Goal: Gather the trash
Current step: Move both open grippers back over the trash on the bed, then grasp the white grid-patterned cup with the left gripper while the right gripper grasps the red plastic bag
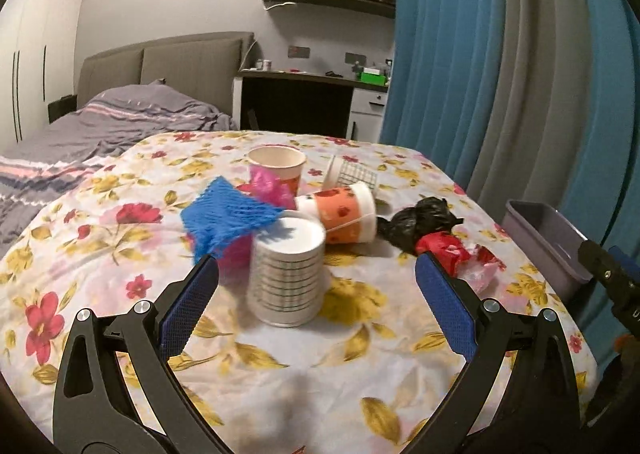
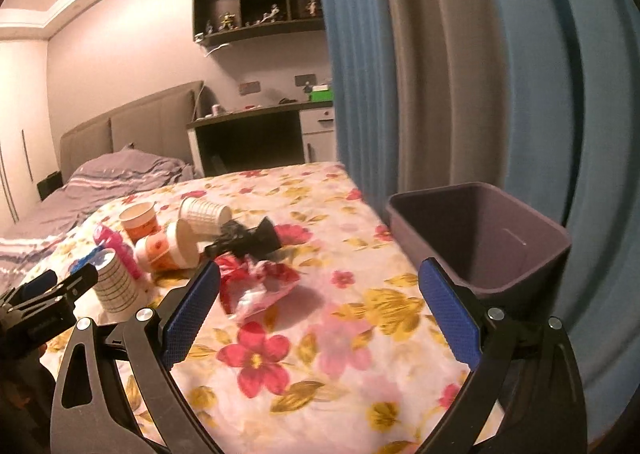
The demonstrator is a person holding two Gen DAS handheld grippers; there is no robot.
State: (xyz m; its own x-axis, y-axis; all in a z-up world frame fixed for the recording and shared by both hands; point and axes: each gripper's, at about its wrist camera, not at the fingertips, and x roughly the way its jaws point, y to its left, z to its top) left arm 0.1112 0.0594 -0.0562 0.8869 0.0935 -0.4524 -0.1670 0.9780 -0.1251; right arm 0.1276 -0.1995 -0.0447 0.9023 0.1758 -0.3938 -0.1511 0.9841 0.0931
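Trash lies in a heap on the flowered tablecloth [image 1: 280, 366]. An upside-down white ringed cup [image 1: 286, 272] stands nearest, just ahead of my open left gripper [image 1: 316, 266], which holds nothing. Behind the cup are blue foam netting [image 1: 228, 214], an orange cup on its side [image 1: 344, 216], an upright cup [image 1: 278, 170], a black bag [image 1: 420, 220] and a red-and-white wrapper [image 1: 460, 254]. My right gripper [image 2: 318, 278] is wide open and empty above the cloth, with the red-and-white wrapper [image 2: 260, 282] by its left finger. The purple bin [image 2: 480, 238] stands at the table's right edge.
Blue and grey curtains [image 2: 480, 74] hang close behind the bin. A bed [image 1: 100, 126] lies beyond the table on the left, and a dark desk [image 1: 304, 102] stands at the far wall. The left gripper's body [image 2: 44, 306] shows at the left of the right wrist view.
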